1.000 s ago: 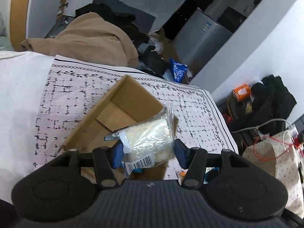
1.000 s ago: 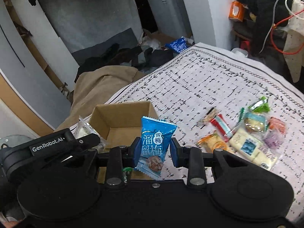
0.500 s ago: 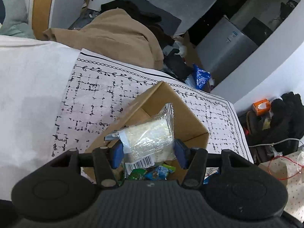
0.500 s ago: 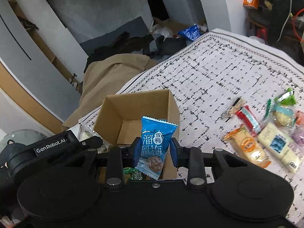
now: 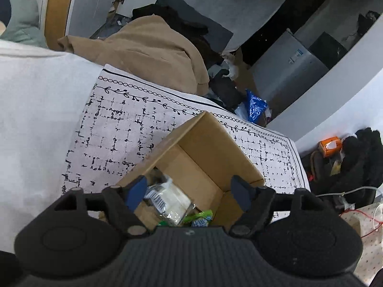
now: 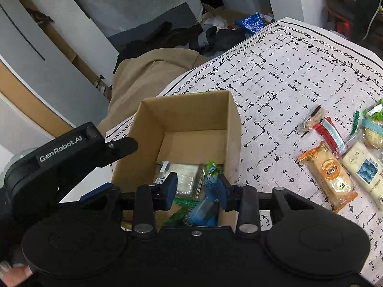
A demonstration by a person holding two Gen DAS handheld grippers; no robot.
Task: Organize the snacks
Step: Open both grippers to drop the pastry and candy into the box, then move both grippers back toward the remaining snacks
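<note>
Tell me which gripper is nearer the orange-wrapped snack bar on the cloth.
Right. The right gripper is over the cardboard box, on the side next to the orange-wrapped snack bar. The left gripper is at the box's far side, further from it.

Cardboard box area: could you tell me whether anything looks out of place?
Nothing looks damaged or spilled. The cardboard box stands upright; several wrapped snacks lie loose on the patterned cloth beside it, not inside.

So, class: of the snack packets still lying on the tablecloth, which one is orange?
The orange packet, lying nearest the cardboard box; its neighbours are red, white and green.
</note>
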